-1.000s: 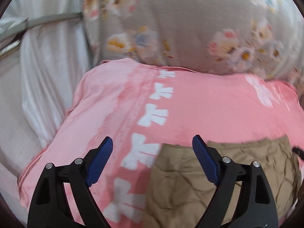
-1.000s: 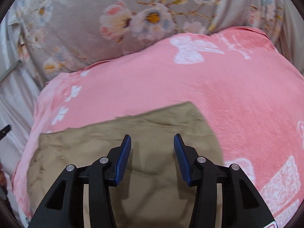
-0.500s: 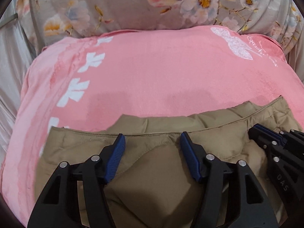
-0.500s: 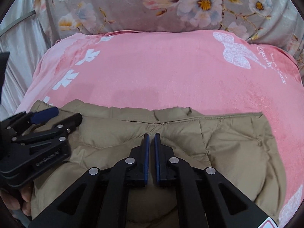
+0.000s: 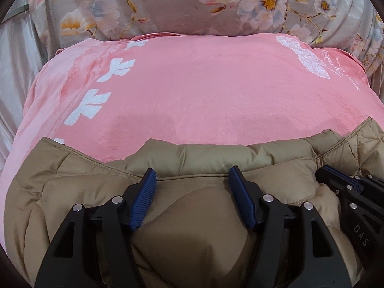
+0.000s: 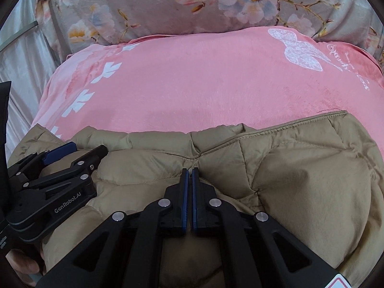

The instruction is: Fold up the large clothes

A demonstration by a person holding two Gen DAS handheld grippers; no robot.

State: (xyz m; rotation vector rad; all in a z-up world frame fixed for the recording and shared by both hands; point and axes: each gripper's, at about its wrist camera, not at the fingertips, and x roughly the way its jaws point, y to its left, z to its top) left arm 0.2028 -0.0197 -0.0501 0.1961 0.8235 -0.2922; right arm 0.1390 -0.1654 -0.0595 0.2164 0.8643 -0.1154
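Your left hand-held gripper [image 5: 192, 184] hovers with fingers spread apart over the tan quilted jacket [image 5: 204, 228], which fills the lower frame on a pink blanket [image 5: 204, 96]. Your right hand-held gripper [image 6: 189, 171] is pressed together, pinching the jacket's fabric at lower centre.

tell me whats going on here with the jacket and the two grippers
A person with a handheld gripper in each hand is folding a tan quilted jacket laid on a pink blanket. The right gripper is shut, its pads pressed together down at the fabric near the collar; whether it has pinched cloth is hard to tell. The left gripper is open over the jacket, gripping nothing. A floral cover lies behind.
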